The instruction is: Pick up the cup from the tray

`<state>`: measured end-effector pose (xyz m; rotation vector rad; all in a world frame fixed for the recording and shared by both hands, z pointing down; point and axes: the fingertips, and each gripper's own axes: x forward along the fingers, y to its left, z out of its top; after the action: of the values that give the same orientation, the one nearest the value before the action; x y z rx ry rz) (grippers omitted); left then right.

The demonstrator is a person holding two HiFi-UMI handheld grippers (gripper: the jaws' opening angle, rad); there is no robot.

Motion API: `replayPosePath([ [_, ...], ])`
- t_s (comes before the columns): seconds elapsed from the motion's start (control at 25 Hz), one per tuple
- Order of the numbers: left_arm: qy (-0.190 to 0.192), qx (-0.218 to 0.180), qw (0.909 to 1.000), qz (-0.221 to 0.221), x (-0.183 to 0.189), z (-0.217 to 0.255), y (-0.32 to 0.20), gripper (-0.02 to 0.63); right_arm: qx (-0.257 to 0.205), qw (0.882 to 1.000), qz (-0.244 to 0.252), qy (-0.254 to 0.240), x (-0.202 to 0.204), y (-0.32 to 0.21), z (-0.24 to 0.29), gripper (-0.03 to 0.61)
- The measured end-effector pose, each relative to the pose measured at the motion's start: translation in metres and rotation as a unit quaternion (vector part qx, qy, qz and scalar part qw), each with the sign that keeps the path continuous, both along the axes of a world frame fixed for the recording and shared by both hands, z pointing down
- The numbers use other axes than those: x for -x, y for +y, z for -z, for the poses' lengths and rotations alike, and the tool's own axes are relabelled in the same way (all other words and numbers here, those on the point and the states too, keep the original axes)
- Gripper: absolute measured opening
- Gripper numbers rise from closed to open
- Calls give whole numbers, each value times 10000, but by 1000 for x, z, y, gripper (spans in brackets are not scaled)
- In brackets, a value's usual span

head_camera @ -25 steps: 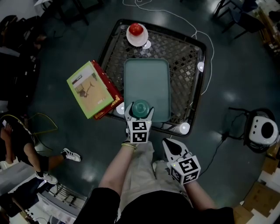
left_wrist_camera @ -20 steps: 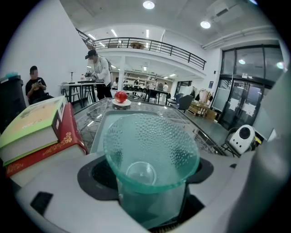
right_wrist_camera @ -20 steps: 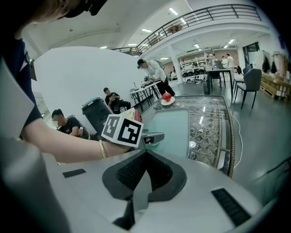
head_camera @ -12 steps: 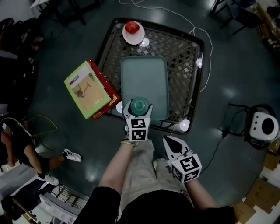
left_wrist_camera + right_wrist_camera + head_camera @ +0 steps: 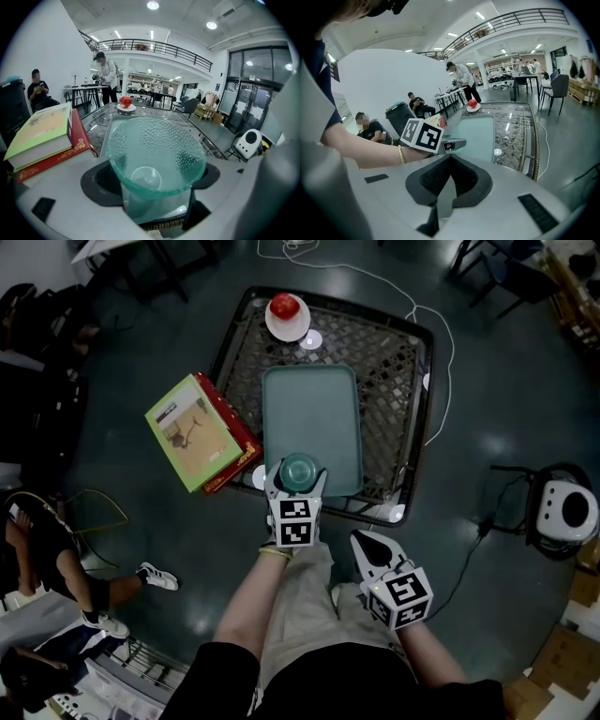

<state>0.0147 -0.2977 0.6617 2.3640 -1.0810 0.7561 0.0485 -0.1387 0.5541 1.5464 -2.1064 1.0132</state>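
A green dimpled glass cup (image 5: 299,471) (image 5: 157,157) sits between the jaws of my left gripper (image 5: 297,478) (image 5: 157,197), which is shut on its lower part. The cup is at the near end of the teal tray (image 5: 312,418) (image 5: 112,123); whether it rests on the tray or is lifted cannot be told. My right gripper (image 5: 368,547) (image 5: 449,185) is shut with nothing in it, held back near the person's lap, right of the left one.
The tray lies on a dark mesh table (image 5: 394,362). A white plate with a red apple (image 5: 285,306) (image 5: 125,101) stands at the far end. Stacked books (image 5: 199,432) (image 5: 44,136) overhang the table's left edge. A cable (image 5: 441,352) runs across the floor; people stand and sit beyond.
The left gripper with the cup has stayed at the tray's near end; the view shifted slightly. The right gripper has barely moved.
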Motion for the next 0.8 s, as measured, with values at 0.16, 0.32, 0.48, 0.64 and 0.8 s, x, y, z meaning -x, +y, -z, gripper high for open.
replayPosePath([
  [0.16, 46, -62, 10000, -44, 3, 13, 8, 390, -100, 9999, 33, -16, 6, 1, 6, 5],
  [0.32, 129, -89, 9999, -16, 6, 26, 15, 390, -199, 9998, 65, -4, 9, 2, 11, 5],
  [0.48, 163, -124, 9998, -9, 10, 40, 22, 390, -309, 9995, 117, 2, 13, 3, 20, 5],
  [0.64, 204, -127, 9997, 44, 19, 54, 29, 390, -430, 9990, 154, 10, 17, 3, 29, 5],
  [0.8, 181, -205, 9996, 64, 27, 66, 36, 390, -578, 9981, 201, 6, 19, 3, 36, 5],
])
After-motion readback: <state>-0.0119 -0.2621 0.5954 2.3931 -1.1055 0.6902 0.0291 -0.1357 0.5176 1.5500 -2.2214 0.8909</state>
